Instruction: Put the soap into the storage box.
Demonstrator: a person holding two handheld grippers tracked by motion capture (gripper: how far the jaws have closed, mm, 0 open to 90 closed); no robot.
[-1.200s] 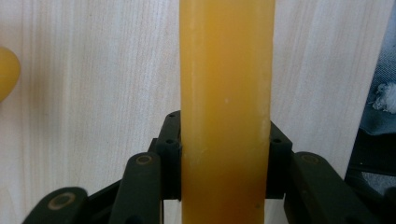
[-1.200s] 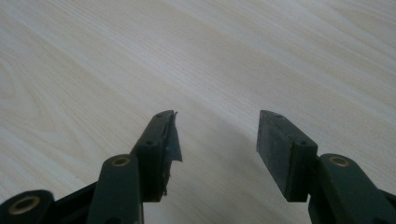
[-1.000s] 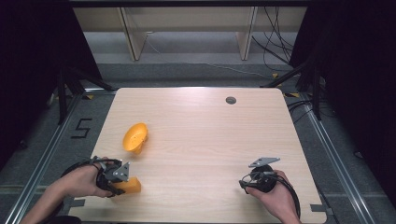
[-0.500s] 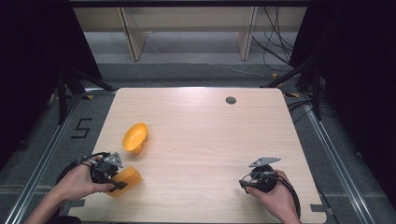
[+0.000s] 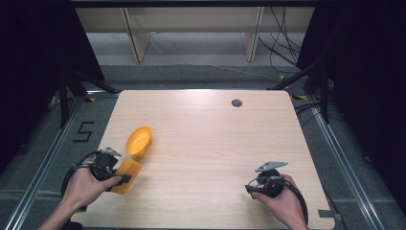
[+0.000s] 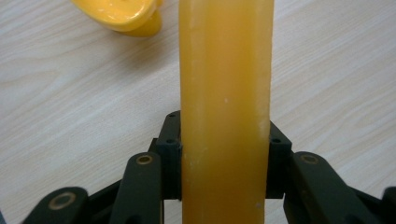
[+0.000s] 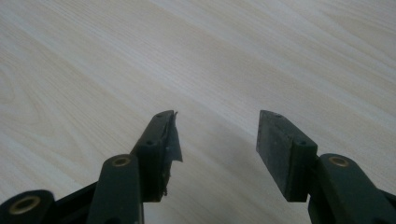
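High view: the left gripper [image 5: 114, 173] sits at the near-left corner of the wooden table [image 5: 210, 143], clamped on a flat amber-yellow slab [image 5: 127, 176], likely a scraper blade or spatula-like piece of plastic. A yellow bowl-shaped scoop [image 5: 138, 141] lies tipped on its side just beyond the slab, up-table and a little to the right, near but apart from it as far as I can tell.

Left gripper view: the slab [image 6: 226, 107] runs straight out between the jaws, its long axis in line with the gripper, and both jaws press its broad faces. The scoop [image 6: 123, 16] shows at the top left, ahead of the slab's far end and off to one side. So the held piece points roughly toward the scoop but not squarely at it.

Right gripper view: the right gripper [image 7: 217, 135] stands with jaws parted and nothing between them, bare tabletop beneath. In the high view it rests at the near-right of the table [image 5: 262, 184], well apart from both yellow things.

Judgement: the left hand [image 5: 86, 184] is by far the nearer to the scoop. Any move to join slab and scoop looks to need a short push forward with a slight swing toward the scoop's side; the right would have to cross most of the table width. A small dark grommet [image 5: 236, 102] sits far up-table, out of the way.
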